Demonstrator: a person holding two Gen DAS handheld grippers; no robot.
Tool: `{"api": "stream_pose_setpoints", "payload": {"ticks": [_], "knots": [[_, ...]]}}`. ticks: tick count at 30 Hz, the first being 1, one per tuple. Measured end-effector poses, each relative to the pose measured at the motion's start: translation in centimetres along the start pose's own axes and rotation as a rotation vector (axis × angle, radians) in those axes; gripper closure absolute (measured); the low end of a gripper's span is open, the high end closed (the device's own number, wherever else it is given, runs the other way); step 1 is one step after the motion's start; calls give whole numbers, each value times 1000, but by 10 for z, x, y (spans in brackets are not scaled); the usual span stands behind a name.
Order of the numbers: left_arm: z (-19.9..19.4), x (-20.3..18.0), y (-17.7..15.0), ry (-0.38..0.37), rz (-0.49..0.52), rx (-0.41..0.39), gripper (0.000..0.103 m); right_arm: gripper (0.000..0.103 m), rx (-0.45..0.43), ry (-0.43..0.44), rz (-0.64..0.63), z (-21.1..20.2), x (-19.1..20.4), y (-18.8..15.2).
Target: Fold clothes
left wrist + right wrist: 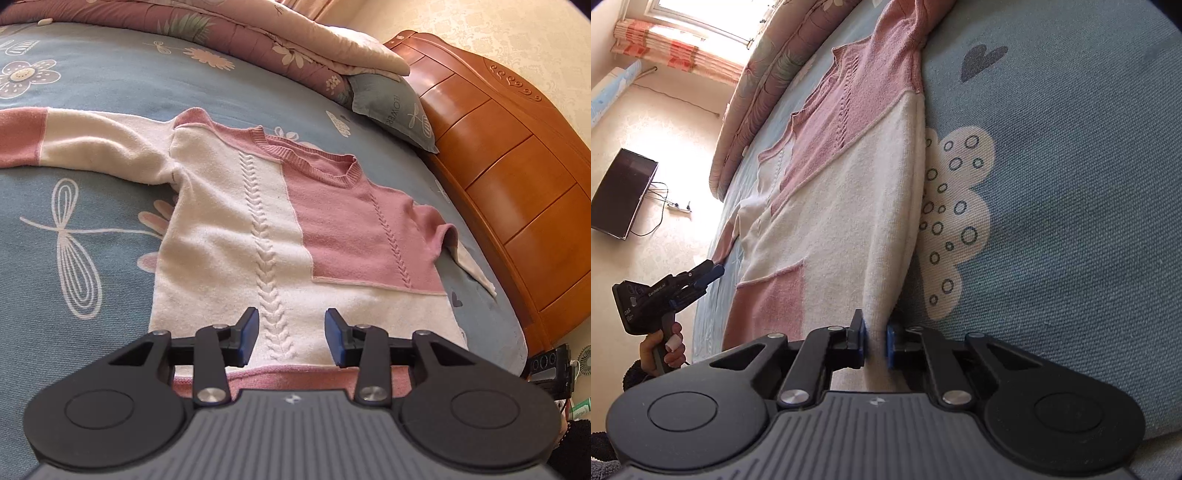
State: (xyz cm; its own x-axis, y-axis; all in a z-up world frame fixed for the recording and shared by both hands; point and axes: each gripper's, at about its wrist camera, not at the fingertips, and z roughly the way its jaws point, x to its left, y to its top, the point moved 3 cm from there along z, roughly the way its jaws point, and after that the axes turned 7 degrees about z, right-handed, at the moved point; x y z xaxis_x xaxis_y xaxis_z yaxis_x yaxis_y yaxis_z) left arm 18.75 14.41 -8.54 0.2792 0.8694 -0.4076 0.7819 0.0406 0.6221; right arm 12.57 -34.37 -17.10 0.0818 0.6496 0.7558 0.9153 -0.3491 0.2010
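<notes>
Pink-and-cream sweater (258, 221) lies front-up and mostly flat on the bed (74, 258), neckline toward the wooden headboard (517, 155) and the stacked quilt (258, 40). One sleeve (74, 140) is stretched straight out to the side, unfolded; the other sleeve (469, 266) lies loosely off the far edge of the body, partly tucked, exact lie unclear. Right gripper (875, 345): jaws closed narrow on a pinch of cream fabric at the sweater's side edge near the hem, the cloth rising into a ridge between the blue pads (892, 347). Left gripper (290, 338): jaws partly apart, nothing between them, hovering just above the hem over the cable-knit stripe; in the right wrist view it sits near the opposite edge of the garment, apart from the cloth, held by a hand (665, 350). Judgement: task is at its start. Garment is spread out, no fold made in body or sleeves. One side is gripped for a first fold; the left side has yet to be gripped. Remaining: bring sleeves and sides in, then fold hem toward the neckline.
</notes>
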Motion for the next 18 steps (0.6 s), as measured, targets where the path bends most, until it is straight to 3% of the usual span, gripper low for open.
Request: {"api": "stream_pose_setpoints", "payload": {"ticks": [12, 15, 18], "knots": [[-9, 4, -18, 33, -1, 42, 64, 92, -43, -244, -155, -32, 8, 13], [-12, -5, -18, 33, 24, 55, 64, 86, -73, -294, -301, -37, 31, 6], [-12, -33, -24, 23, 139, 90, 58, 75, -77, -250, -370, -31, 55, -1]]}}
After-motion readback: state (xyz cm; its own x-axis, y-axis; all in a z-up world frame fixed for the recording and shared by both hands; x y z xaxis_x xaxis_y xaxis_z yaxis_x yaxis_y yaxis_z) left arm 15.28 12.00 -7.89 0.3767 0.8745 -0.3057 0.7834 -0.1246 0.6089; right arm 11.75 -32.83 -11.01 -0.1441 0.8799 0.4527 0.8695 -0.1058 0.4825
